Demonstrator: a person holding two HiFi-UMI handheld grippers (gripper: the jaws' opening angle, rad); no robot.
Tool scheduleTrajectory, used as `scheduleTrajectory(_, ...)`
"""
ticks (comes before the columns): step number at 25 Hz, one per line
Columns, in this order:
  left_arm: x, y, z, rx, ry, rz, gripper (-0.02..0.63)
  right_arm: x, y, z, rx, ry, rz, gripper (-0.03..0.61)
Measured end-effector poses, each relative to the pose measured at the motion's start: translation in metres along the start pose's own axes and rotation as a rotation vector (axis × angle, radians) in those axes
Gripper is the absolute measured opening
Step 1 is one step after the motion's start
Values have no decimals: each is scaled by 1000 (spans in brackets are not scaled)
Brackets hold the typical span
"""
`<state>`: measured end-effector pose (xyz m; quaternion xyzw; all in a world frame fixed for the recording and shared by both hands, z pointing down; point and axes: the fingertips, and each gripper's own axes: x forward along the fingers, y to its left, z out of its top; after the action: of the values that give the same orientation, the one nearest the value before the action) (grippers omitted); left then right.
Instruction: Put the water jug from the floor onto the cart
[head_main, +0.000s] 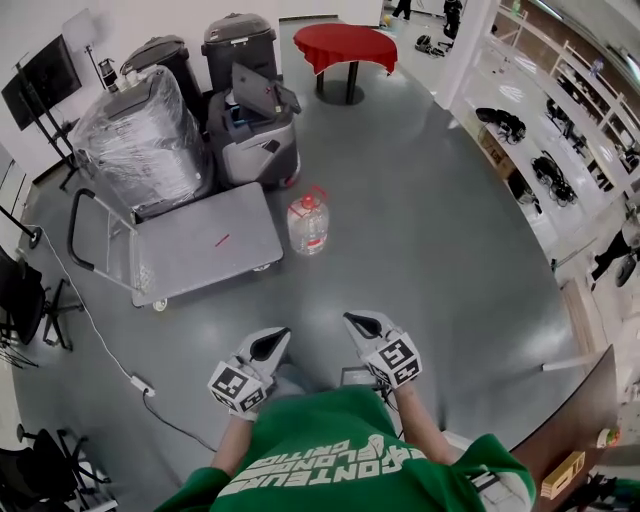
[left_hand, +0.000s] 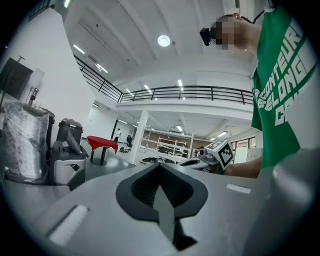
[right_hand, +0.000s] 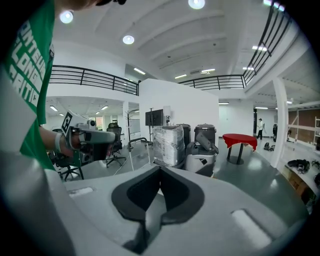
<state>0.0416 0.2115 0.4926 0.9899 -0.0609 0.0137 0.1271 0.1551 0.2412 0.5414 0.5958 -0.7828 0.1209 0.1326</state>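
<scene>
One water jug (head_main: 308, 222), one cart (head_main: 190, 255), one red table (head_main: 345, 45), two grey bins (head_main: 240, 42) (head_main: 158, 55)

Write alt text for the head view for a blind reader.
A clear water jug stands on the grey floor beside a flatbed cart. Nearer the camera, a person in a green shirt holds the left claw and right claw, both shut and empty, apart from the jug.
</scene>
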Motion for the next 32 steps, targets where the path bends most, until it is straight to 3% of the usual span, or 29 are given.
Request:
scheduleTrajectory(7,14,58,21,1,-32,-27,14,60,-13,38,-56,-2,1,-8)
scheduleTrajectory(15,5,114,38,11,-28,-27,14,117,1,69,-115,25,21,-8)
scheduleTrajectory(18,2,126,41,30,-22,-35,14,127,4,69,-115,36,14,-8)
scheduleTrajectory(32,-16,161,25,-21,-3,-50,14,155,8,61,-85,78,-21,-8)
